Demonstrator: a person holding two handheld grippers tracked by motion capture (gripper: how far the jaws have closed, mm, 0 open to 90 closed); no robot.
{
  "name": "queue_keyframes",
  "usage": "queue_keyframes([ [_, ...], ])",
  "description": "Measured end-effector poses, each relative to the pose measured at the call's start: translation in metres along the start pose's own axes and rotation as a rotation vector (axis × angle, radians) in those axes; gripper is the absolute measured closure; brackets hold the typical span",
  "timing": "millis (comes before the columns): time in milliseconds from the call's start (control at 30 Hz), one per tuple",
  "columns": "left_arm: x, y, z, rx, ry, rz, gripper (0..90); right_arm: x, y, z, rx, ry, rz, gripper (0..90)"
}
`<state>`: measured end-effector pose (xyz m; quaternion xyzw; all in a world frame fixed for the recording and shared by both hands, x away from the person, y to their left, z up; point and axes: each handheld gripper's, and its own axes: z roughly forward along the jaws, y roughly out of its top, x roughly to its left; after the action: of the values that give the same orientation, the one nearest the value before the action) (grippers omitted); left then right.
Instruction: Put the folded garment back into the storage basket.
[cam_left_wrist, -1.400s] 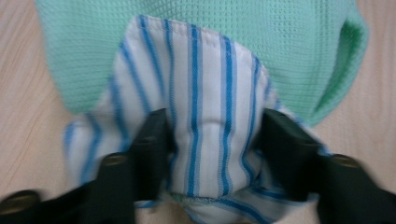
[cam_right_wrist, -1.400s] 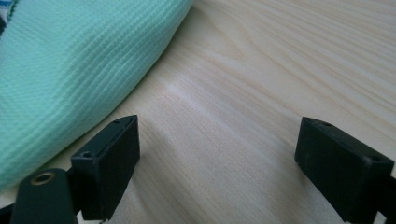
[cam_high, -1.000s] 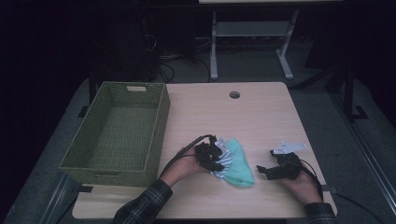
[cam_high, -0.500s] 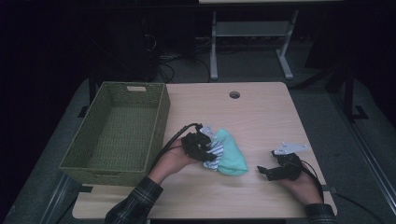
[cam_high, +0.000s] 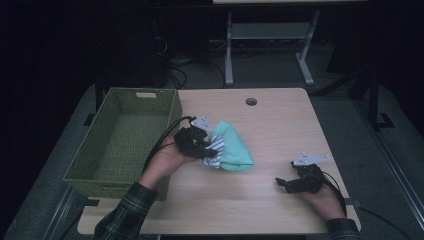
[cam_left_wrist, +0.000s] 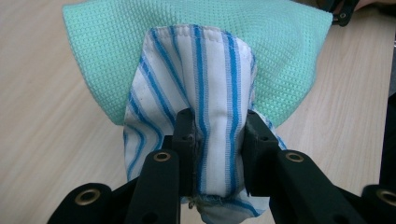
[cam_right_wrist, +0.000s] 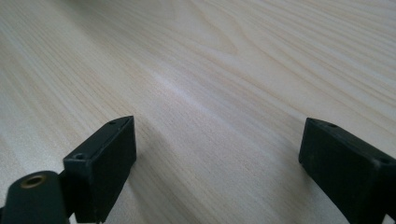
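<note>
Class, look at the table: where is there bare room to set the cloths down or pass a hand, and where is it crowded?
Bare wood lies between the cloths and the right gripper, and across the far half around the round hole. The green basket is empty inside. It is crowded where the left gripper, shut on the cloths, sits close by the basket's right wall.

From my remote seat the room is mostly dark; light falls chiefly on the bench (cam_high: 280, 125), a pale wood-grain top with rounded corners and a round cable hole (cam_high: 251, 101) near its far edge. Grey floor (cam_high: 350, 120) surrounds it. Beyond the far edge stands a white metal frame (cam_high: 270, 45) with two legs and a crossbar, and dark cables (cam_high: 175, 70) lie tangled on the floor to its left. The walls are too dark to make out.
</note>
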<state>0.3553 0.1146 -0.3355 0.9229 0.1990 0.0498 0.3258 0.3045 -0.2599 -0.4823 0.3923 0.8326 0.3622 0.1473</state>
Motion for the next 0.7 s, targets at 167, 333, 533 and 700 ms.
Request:
queue_keyframes([
  [167, 0.009, -0.004, -0.021, -0.01, 0.04, -0.012, 70.1, 0.0, 0.0, 0.0, 0.001, -0.001, -0.004, 10.9],
  [333, 0.016, -0.008, -0.039, -0.026, 0.073, -0.025, 70.1, 0.0, 0.0, 0.0, -0.001, -0.001, 0.001, 10.9],
  [533, 0.022, -0.015, -0.057, -0.034, 0.1, -0.052, 70.1, 0.0, 0.0, 0.0, 0.0, -0.004, 0.0, 10.9],
  [700, 0.026, -0.021, -0.072, -0.039, 0.128, -0.071, 70.0, 0.0, 0.0, 0.0, -0.001, -0.004, 0.003, 10.9],
])
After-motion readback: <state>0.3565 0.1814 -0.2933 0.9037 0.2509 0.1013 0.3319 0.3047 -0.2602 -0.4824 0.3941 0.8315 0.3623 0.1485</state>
